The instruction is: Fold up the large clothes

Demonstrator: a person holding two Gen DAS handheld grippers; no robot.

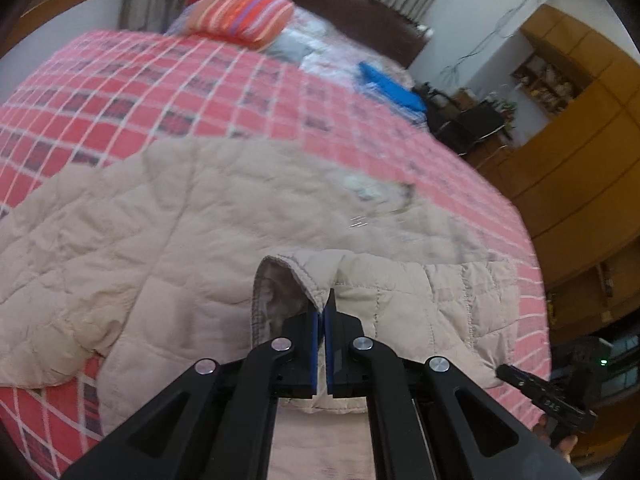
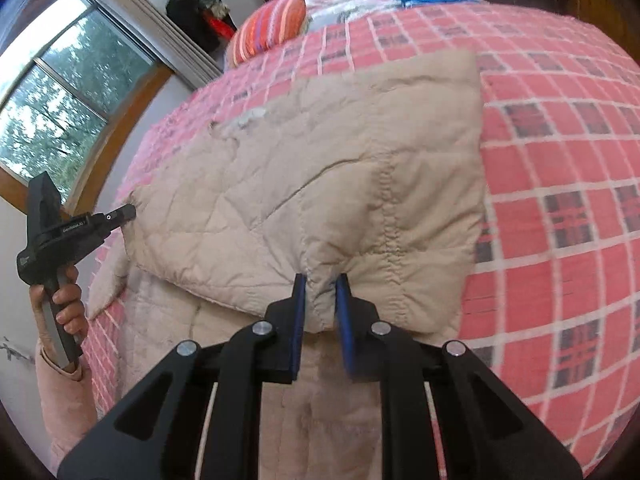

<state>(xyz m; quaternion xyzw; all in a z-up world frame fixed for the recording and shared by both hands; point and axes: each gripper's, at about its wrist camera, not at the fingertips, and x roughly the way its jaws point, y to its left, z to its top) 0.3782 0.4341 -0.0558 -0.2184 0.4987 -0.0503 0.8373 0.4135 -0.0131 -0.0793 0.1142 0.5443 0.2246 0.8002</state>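
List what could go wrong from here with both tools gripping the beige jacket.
The left tool pinches only the thin cuff hem of the beige jacket; it could slip free mid-fold. The right tool bunches thick quilted fabric between its pads, so the fold may land uneven. The jacket lies near the edge of the bed and could slide off.

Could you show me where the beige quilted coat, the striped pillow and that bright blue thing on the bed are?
beige quilted coat point(image 2: 320, 168), right wrist view, its broad folded panel.
striped pillow point(image 1: 244, 14), left wrist view, middle of its top face.
bright blue thing point(image 1: 390, 86), left wrist view, its centre.
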